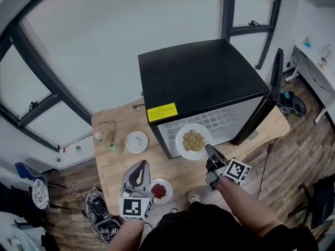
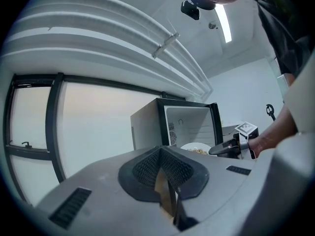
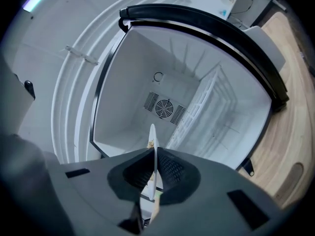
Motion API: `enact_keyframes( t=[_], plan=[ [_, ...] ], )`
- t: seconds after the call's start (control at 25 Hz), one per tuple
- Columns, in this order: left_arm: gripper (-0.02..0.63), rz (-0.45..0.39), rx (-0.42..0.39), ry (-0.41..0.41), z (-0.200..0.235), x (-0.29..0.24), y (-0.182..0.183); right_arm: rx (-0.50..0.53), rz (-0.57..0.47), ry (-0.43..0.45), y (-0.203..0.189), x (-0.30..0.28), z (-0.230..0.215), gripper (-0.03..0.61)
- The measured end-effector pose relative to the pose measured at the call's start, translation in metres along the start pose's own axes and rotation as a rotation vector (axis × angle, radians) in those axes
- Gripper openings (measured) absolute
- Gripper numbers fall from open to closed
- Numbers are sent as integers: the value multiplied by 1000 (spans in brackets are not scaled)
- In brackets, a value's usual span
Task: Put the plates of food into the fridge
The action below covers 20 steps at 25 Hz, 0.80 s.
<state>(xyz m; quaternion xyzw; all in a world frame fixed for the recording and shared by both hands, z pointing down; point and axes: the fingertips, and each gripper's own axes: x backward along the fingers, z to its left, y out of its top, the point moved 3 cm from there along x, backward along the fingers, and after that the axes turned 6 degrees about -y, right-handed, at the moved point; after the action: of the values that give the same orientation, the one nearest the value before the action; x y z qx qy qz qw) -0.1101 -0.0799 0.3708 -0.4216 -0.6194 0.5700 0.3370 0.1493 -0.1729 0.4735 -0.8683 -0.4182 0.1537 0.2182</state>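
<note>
Wooden tabletop is filling the view, with the black-topped mini fridge standing on it and its door hanging wide open.

Nearest the person, well in front of the fridge, the left gripper is hovering with its jaws pressed together. Its own view is showing only a thin tan strip where the pads meet, and no plate. Just beside it, the plate of red food is sitting on the wood, waiting its turn.

Closer to the fridge, the right gripper is pinching the rim of the white plate of beige grains. Its jaws are nearly together, with the plate's thin edge clamped between them. That plate is hanging right at the fridge's open mouth, not yet inside.

Through the right gripper view the white fridge interior is showing a round fan grille and wire racking on the side, and I'm seeing no plates in there.

To the fridge's left, a small white plate looks empty, and beyond it a green bottle and a pair of glasses are lying.

So I'm judging this early: nothing stored yet, the first plate about to go in, the red one left to follow.
</note>
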Motion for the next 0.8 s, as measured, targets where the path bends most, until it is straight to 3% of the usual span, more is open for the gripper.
enact_keyframes(
  t=[0.12,0.4,0.8],
  plan=[
    [3,-11,5,20,8,-6,1,12,8,7,7,-14,4,32],
    [3,-18,22,39,22,-20,1,44,50,-72,19,-43,-4,32],
    [3,-19,44,77,44,-38,-4,180,101,-105,36,-83,1,32]
  ],
)
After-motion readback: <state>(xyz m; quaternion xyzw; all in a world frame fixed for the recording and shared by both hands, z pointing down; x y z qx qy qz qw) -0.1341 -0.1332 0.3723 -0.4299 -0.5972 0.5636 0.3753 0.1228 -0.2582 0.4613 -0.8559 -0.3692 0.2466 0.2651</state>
